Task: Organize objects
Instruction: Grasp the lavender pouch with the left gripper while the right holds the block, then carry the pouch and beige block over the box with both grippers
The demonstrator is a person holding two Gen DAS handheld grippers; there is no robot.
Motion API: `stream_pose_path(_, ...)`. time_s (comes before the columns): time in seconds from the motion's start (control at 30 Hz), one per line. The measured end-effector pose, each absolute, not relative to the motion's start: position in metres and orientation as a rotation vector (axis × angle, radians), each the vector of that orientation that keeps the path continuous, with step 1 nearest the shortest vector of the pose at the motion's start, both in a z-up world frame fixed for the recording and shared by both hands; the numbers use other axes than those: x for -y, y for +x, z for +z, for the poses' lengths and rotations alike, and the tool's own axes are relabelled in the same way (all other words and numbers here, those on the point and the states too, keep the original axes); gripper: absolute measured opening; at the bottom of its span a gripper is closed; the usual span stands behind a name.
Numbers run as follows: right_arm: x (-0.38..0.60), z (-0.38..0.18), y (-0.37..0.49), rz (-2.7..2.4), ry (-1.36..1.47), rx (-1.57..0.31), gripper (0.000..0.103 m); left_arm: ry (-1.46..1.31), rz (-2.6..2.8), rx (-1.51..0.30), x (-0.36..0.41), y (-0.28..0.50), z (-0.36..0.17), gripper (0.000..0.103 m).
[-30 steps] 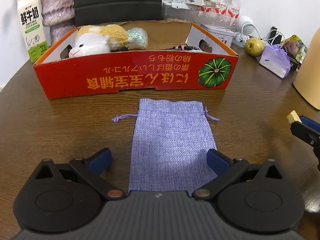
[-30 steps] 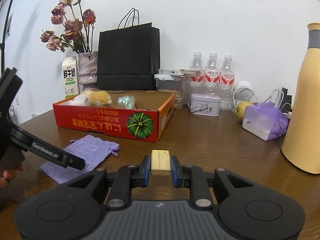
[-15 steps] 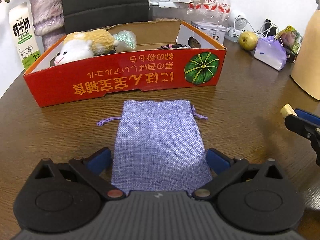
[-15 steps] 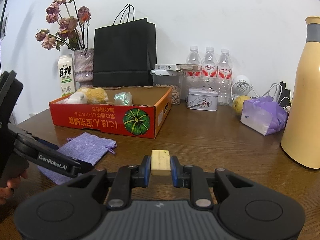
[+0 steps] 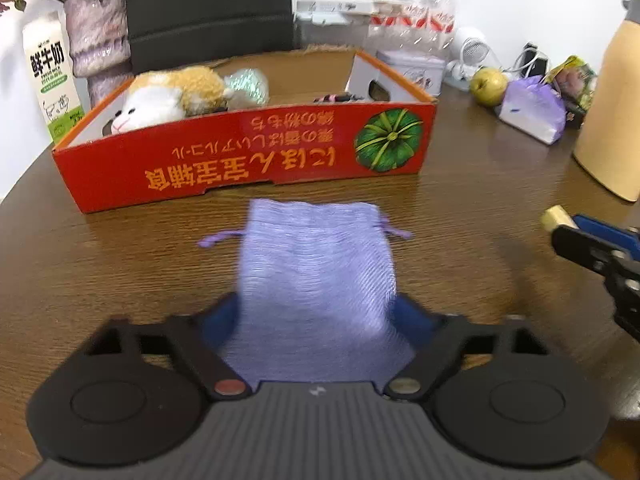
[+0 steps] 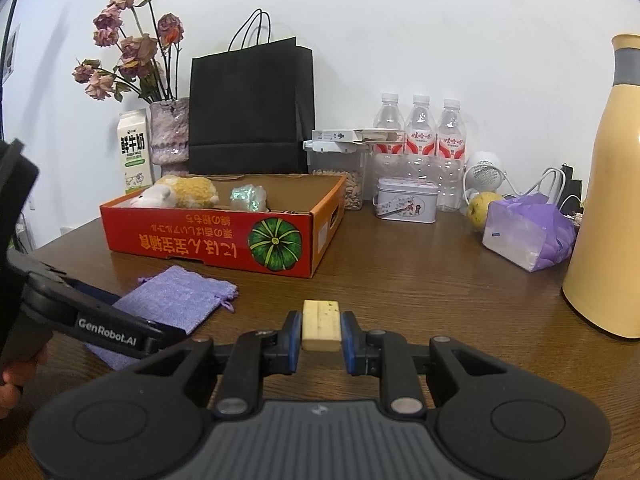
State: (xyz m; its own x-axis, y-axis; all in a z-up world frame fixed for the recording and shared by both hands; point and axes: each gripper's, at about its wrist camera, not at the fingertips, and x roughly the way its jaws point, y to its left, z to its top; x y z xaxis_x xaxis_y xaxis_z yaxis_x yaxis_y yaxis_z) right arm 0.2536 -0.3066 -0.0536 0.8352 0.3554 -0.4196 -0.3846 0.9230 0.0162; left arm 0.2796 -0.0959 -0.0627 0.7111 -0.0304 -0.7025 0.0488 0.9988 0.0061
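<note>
A lilac drawstring pouch (image 5: 320, 280) lies flat on the brown table in front of the red cardboard box (image 5: 248, 160); it also shows in the right wrist view (image 6: 180, 300). My left gripper (image 5: 318, 316) is open, its blue fingers on either side of the pouch's near end. My right gripper (image 6: 321, 330) is shut on a small yellowish block (image 6: 321, 324), held above the table right of the pouch. The block (image 5: 554, 216) shows at the right edge of the left wrist view.
The box holds a plush toy (image 5: 172, 96) and a shiny green wad (image 5: 248, 86). Behind stand a milk carton (image 5: 52, 80), vase (image 5: 100, 44), black bag (image 6: 250, 108), water bottles (image 6: 420, 136), tin (image 6: 406, 204). At right: pear (image 5: 488, 86), purple bag (image 6: 528, 232), tall yellow flask (image 6: 608, 200).
My left gripper has moved forward so its open fingers now flank the pouch's near end. The right gripper still holds the block, nearly still.
</note>
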Motion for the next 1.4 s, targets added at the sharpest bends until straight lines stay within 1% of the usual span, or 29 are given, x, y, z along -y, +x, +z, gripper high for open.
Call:
stream_pose_path(0.03, 0.307, -0.053, 0.253, 0.393, -0.07, -0.429, 0.02, 0.027, -0.055, -0.769, 0.097, 0.277, -0.062, 0.052)
stream_pose_path(0.07, 0.307, -0.053, 0.253, 0.393, -0.069, -0.427, 0.02, 0.028, -0.064, -0.761, 0.098, 0.274, -0.061, 0.047)
stream_pose_path(0.13, 0.307, -0.053, 0.252, 0.392, -0.065, -0.425, 0.02, 0.028, -0.073, -0.748, 0.1, 0.269, -0.061, 0.025)
stream_pose_path(0.2, 0.308, -0.052, 0.252, 0.394, -0.06, -0.424, 0.02, 0.011, -0.089, -0.738, 0.098, 0.265, -0.061, 0.015)
stream_pose_path(0.23, 0.309, -0.052, 0.252, 0.396, -0.059, -0.423, 0.02, 0.006, -0.091, -0.736, 0.098, 0.262, -0.061, 0.013)
stream_pose_path(0.4, 0.31, -0.052, 0.25, 0.402, -0.058, -0.411, 0.02, -0.01, -0.077, -0.695, 0.098, 0.245, -0.061, 0.009)
stream_pose_path(0.67, 0.31, -0.051, 0.245, 0.389, -0.053, -0.391, 0.02, -0.045, -0.029, -0.65, 0.074, 0.218, -0.051, 0.009)
stream_pose_path(0.87, 0.297, -0.048, 0.233, 0.383, -0.121, -0.347, 0.02, -0.052, -0.018, -0.626, 0.058, 0.204, -0.04, 0.009)
stream_pose_path(1.4, 0.249, -0.015, 0.232, 0.44, -0.105, -0.288, 0.02, -0.049, -0.009, -0.54, 0.041, 0.217, -0.007, 0.009)
